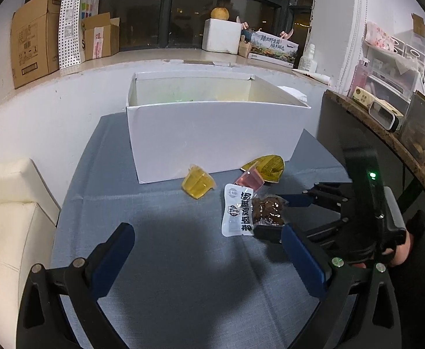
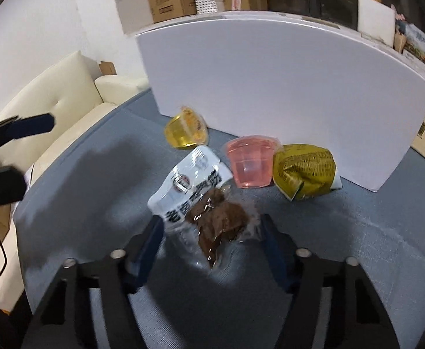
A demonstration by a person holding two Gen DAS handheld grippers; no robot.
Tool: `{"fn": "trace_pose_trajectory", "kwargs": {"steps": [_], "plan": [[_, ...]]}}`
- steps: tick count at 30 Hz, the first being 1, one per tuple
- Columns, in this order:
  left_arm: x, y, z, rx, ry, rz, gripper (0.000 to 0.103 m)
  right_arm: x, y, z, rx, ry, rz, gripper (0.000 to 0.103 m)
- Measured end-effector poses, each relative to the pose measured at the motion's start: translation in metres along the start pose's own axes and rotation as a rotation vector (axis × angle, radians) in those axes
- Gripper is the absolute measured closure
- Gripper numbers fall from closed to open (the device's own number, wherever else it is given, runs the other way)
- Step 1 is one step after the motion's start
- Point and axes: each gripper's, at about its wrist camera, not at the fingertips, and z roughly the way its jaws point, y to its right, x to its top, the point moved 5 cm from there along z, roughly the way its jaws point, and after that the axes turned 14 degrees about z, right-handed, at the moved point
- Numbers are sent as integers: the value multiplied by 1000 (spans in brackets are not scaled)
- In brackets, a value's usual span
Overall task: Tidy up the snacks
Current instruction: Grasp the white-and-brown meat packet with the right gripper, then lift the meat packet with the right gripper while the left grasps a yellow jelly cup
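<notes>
- Right gripper (image 2: 209,229): jaws about half open, straddling the clear end of the meat packet (image 2: 200,200) on the desk (image 2: 357,232); pads not clearly pressing it.
- Left gripper (image 1: 206,250): jaws wide, nothing between them.
- Beyond the right jaws: yellow cup (image 2: 186,129), pink cup (image 2: 251,163), yellow pouch (image 2: 305,171), then the white box (image 1: 212,145); contents unclear.

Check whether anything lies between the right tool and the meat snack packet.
Nothing visible does. The right tool already straddles the clear end of the meat snack packet, one finger on each side. The pink jelly cup sits beyond it.
</notes>
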Motion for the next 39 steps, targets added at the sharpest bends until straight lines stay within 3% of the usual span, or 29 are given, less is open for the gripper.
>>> {"fn": "trace_pose_trajectory", "kwargs": {"steps": [4,5,6,18,25,34,37,39], "plan": [[-1,2,4,-5,-5,-7,0,-4,-2,-9,29,30,11,44],[-1,2,5,-7,-7,-8,0,-5,-2,-13,36,41,19,53],[-1,2,5,-7,-8,-7,0,-6,-2,-15,44,37,23,69],[3,0,17,-7,-20,4,0,-9,0,-41,28,83,18,71],[19,-7,74,2,-84,-22,0,-25,13,-80,-9,98,58,71],[28,-19,137,36,-167,-57,1,-41,28,-100,-18,105,106,71],[28,-16,147,42,-174,-30,13,-46,34,-103,-9,101,119,71],[32,-14,148,79,-166,3,41,-46,35,-100,-7,99,126,71]]}}
